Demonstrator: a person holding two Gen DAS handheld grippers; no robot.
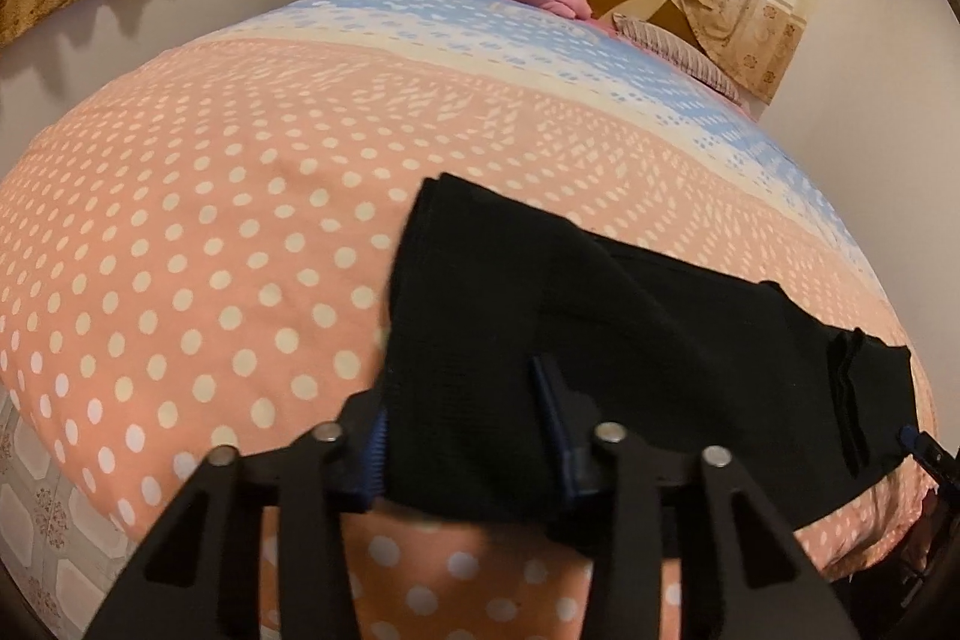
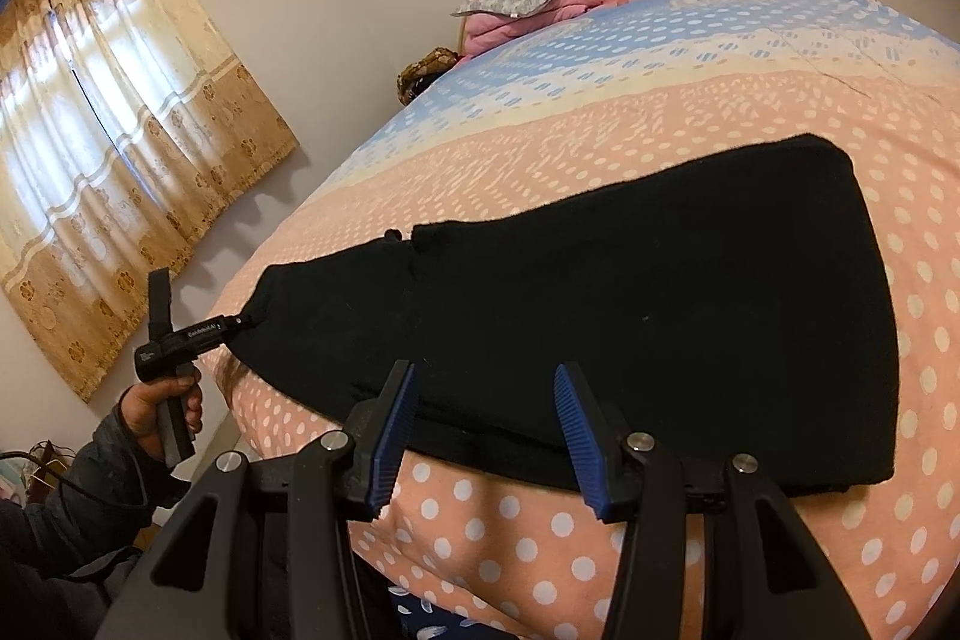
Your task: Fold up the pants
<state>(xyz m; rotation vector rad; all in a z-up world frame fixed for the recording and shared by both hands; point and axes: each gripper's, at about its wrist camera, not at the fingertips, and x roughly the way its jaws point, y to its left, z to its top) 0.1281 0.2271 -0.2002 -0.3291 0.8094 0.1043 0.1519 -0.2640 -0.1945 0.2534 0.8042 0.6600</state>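
Black pants (image 2: 630, 316) lie flat on my polka-dot bedspread (image 1: 180, 232).
My left gripper (image 1: 462, 436) clamps the near corner; my right gripper (image 2: 486, 436) stands apart at the near edge, gripping nothing.

The left tool (image 1: 468, 436) points steeply downward, its blue-padded fingers (image 1: 373, 466) partly closed on the near edge of black fabric, one pad under the cloth and one on top. In the right wrist view, a hand (image 2: 171, 409) in a dark padded sleeve grips its handle. The right tool (image 2: 486, 439) points downward, jaws apart with both pads clear of the cloth.
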